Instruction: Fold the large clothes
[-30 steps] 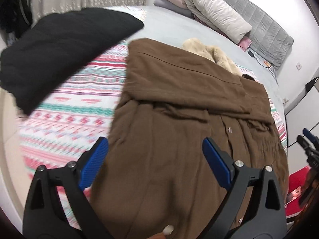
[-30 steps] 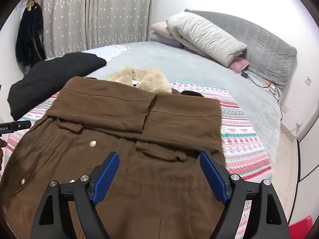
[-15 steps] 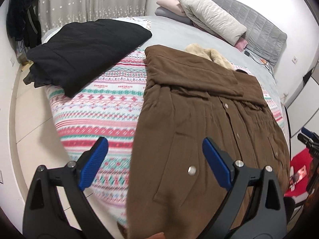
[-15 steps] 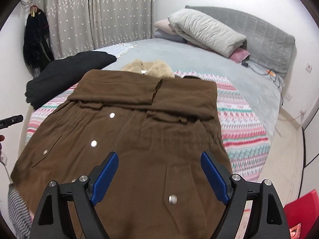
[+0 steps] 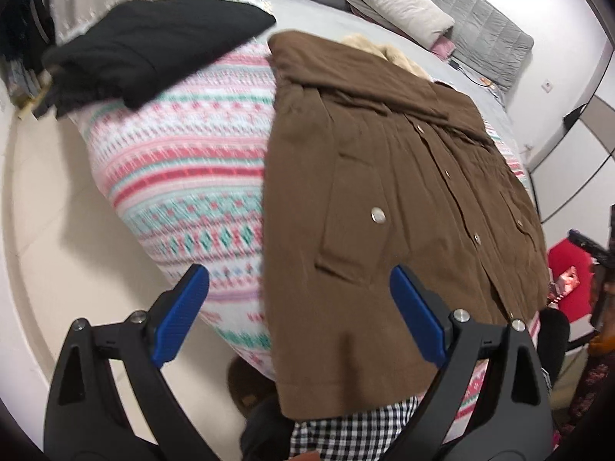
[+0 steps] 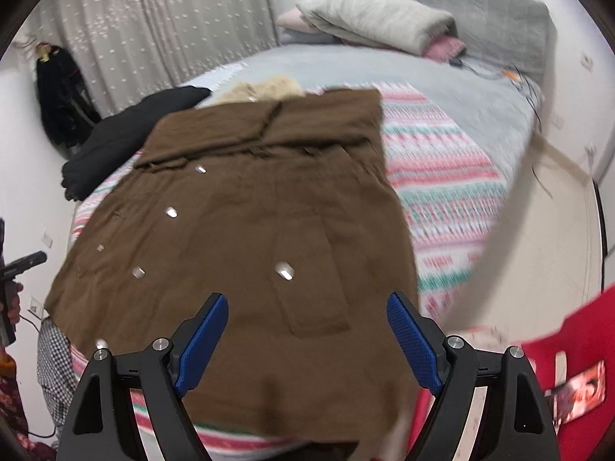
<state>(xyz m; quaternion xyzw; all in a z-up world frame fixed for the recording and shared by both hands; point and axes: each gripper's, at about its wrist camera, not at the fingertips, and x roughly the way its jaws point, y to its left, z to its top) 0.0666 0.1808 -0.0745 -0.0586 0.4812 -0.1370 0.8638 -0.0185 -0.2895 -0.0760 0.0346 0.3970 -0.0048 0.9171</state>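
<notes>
Since both grippers were hanging empty above the hem, I figured I was between folds, next grabbing the two bottom corners. My left gripper (image 5: pixel 300 307), jaws wide, sat over the brown coat's (image 5: pixel 384 176) left hem edge; the right gripper (image 6: pixel 307 330), also wide, hovered over its pocket. Coat lay flat on the striped bedspread (image 5: pixel 184 169), sleeves already folded across.

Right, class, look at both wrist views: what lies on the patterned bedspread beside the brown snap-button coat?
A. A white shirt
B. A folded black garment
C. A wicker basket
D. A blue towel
B: a folded black garment lies on the striped patterned bedspread beside the brown snap-button coat, apart from it; the right wrist view shows the same garment past the coat's far left edge.
</notes>
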